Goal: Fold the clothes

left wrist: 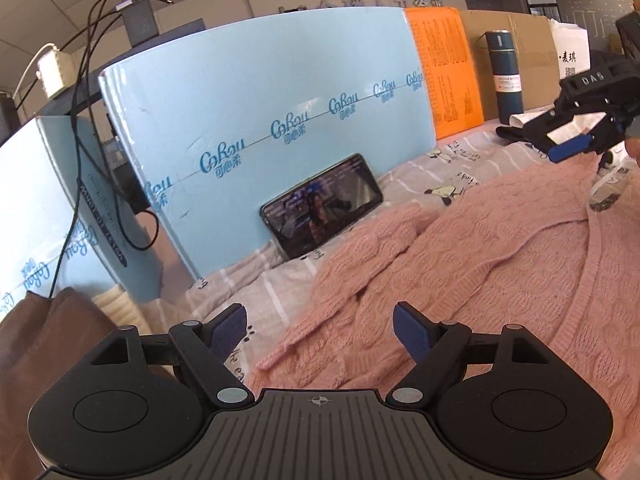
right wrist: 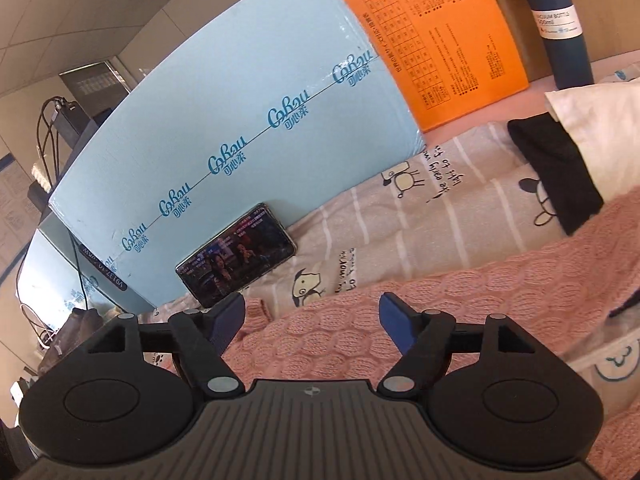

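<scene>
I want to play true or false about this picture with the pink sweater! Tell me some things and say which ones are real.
1. The sweater is pink and knitted. True.
2. The phone lies flat on the sweater. False: it leans against the light blue box, beside the sweater.
3. The left gripper is open, with nothing between its fingers. True.
4. The bottle is lying on its side. False: it stands upright near the orange box.
5. The right gripper is squeezing the sweater. False: it is open above the sweater.
6. The sheet has little cartoon animals on it. True.
</scene>
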Available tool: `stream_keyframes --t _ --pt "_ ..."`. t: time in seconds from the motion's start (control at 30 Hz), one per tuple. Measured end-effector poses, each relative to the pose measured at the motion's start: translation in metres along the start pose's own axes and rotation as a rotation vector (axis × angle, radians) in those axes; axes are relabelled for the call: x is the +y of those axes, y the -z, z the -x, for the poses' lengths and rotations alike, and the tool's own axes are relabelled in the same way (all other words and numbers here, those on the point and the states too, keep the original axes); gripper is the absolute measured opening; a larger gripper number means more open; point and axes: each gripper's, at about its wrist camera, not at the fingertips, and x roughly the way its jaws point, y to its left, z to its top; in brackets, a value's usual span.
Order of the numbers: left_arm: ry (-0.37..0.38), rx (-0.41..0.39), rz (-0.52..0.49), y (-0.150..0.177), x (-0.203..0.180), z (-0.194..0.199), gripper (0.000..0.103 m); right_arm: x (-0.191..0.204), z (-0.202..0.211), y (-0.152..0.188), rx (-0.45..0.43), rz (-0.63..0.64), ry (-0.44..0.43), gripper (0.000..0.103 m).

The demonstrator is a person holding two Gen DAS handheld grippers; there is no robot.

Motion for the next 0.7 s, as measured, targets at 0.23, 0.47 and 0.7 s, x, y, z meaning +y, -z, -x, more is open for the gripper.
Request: stream_keyframes --t 0.23,0.47,0.7 --pt "0.018 0.118 0.061 -0.026 -0.011 -0.085 0.077 -0.032 0.019 0.022 -0.023 -0.026 -0.020 0.073" --pt "0.040 0.144 0.399 -0.017 0.033 -0.111 0.018 -0.042 0.017 0.024 0.004 -0.018 -0.029 0.073" --pt "-0.092 0.116 0.547 -0.005 0.076 -0.109 0.046 -0.043 0.017 0.024 0.003 -0.020 -0.029 0.073"
